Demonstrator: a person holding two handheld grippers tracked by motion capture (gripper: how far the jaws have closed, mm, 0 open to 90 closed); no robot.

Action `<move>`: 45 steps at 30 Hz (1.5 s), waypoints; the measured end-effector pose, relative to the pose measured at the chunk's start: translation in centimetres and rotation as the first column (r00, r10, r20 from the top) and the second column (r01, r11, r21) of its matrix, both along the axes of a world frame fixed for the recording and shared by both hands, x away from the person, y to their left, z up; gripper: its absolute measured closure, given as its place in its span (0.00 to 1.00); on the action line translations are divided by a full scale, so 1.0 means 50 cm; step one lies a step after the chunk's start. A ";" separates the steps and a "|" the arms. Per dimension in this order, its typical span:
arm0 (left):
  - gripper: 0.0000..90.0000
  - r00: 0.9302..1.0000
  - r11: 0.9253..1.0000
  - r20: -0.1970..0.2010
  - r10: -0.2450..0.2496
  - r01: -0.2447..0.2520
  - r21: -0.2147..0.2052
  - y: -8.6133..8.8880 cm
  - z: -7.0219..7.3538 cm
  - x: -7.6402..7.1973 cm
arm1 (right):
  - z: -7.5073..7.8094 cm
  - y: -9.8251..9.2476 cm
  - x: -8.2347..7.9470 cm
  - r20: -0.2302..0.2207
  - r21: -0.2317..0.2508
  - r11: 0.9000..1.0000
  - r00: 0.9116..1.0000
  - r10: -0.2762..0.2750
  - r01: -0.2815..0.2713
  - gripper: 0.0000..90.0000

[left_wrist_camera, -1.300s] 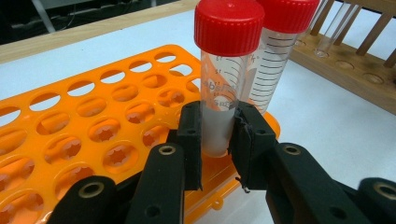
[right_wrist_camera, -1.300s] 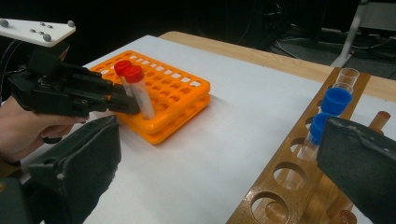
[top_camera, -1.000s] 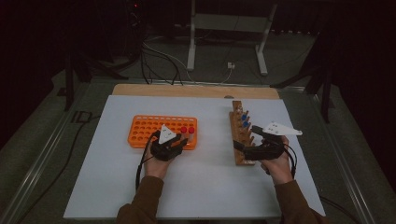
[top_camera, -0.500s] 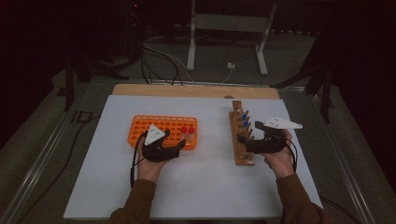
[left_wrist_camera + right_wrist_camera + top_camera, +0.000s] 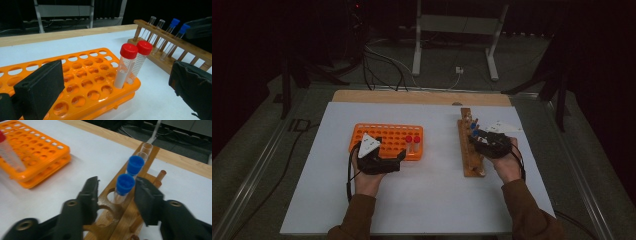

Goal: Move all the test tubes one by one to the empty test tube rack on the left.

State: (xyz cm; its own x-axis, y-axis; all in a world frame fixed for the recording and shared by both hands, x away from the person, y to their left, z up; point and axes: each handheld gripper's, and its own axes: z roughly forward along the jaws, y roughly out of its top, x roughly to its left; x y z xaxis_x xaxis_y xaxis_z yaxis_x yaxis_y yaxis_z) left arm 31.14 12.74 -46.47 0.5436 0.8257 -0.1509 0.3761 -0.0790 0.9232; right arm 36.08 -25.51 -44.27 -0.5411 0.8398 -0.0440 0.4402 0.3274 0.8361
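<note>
On the white table (image 5: 422, 200), the orange rack (image 5: 387, 140) sits left of centre with two red-capped tubes (image 5: 128, 65) at its right end, and the wooden rack (image 5: 469, 150) stands toward the right edge. The left gripper (image 5: 399, 157), at the orange rack's near edge, has just been opening and stands wide, empty. The right gripper (image 5: 116, 192) has just been closing around the nearer blue-capped tube (image 5: 124, 184) in the wooden rack, pads not yet touching.

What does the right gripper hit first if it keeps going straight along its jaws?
Most likely the nearer blue-capped clear tube in the wooden tube rack: it stands between the right gripper's jaws, which have just been closing without touching it yet. Depth is uncertain.
</note>
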 end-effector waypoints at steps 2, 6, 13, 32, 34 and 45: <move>0.01 1.000 1.000 0.004 0.005 -0.005 -0.006 0.001 0.003 -0.001 | -0.005 0.000 0.005 -0.004 0.007 1.000 1.000 -0.006 0.006 0.67; 0.01 1.000 0.999 0.001 0.015 -0.015 -0.039 0.009 0.006 -0.002 | -0.015 0.002 0.016 -0.021 0.030 1.000 1.000 -0.010 0.010 0.76; 0.01 1.000 0.999 -0.002 0.017 -0.017 -0.044 0.009 0.006 -0.001 | -0.026 0.010 0.024 -0.035 0.046 0.999 0.999 -0.016 0.017 0.83; 0.01 1.000 1.000 -0.002 0.007 -0.007 0.005 -0.005 0.009 -0.004 | 0.006 0.009 0.015 -0.002 0.051 0.998 1.000 -0.031 0.031 0.85; 0.01 1.000 1.000 -0.003 0.005 -0.005 0.007 -0.006 0.008 -0.003 | 0.016 0.007 0.012 0.010 0.053 0.998 1.000 -0.026 0.025 0.85; 0.01 1.000 1.000 -0.001 -0.002 0.002 0.020 -0.014 0.006 -0.003 | 0.074 -0.004 -0.006 0.062 0.078 0.997 0.998 -0.012 0.007 0.85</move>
State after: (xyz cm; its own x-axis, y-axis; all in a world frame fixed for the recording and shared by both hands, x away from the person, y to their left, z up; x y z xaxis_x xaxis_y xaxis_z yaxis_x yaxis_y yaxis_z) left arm 30.96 12.04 -46.17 0.5450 0.8275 -0.1349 0.3770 -0.0982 0.9210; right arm 35.76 -25.72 -40.59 -0.5314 0.8470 -0.0115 0.3891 0.2561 0.8849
